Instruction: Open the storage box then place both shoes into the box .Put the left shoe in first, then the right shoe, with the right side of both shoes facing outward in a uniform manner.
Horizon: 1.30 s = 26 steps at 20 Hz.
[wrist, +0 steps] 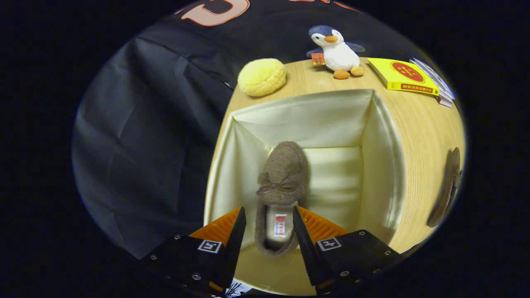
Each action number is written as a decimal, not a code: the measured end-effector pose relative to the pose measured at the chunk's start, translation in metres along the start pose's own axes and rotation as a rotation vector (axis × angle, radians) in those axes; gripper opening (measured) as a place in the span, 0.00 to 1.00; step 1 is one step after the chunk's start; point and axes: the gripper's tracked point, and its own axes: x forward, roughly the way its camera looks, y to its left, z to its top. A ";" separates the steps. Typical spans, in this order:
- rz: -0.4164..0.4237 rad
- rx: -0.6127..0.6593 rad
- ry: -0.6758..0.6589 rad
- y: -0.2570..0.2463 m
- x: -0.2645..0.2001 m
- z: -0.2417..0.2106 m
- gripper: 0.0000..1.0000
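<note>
The cream storage box [385,165] stands open on the wooden table, with its fabric walls upright. One brown fuzzy shoe [285,174] with a small bow lies sole down on the box floor near the left wall, its toe pointing away from me. My gripper [269,211] hangs over its heel, with one finger on each side of the shoe's opening. A strip of the box lining shows between the left finger and the shoe, so the fingers are not pressing on it. The second brown shoe [449,190] lies on the table to the right of the box.
Beyond the box on the wooden table [422,136] sit a yellow round cushion [261,77], a plush penguin [337,49] and a yellow book [403,75] on some papers. Black cloth hangs to the left, past the table's edge.
</note>
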 end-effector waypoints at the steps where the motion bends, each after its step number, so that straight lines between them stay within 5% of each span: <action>1: 0.019 -0.010 -0.025 0.000 -0.015 0.005 0.72; 5: 0.025 -0.036 -0.156 -0.037 -0.077 0.027 0.84; 14: -0.197 0.027 -0.312 -0.227 -0.169 0.018 0.92; 20: -0.382 0.105 -0.298 -0.355 -0.187 -0.022 0.92; 26: -0.469 0.101 -0.268 -0.419 -0.164 -0.043 0.84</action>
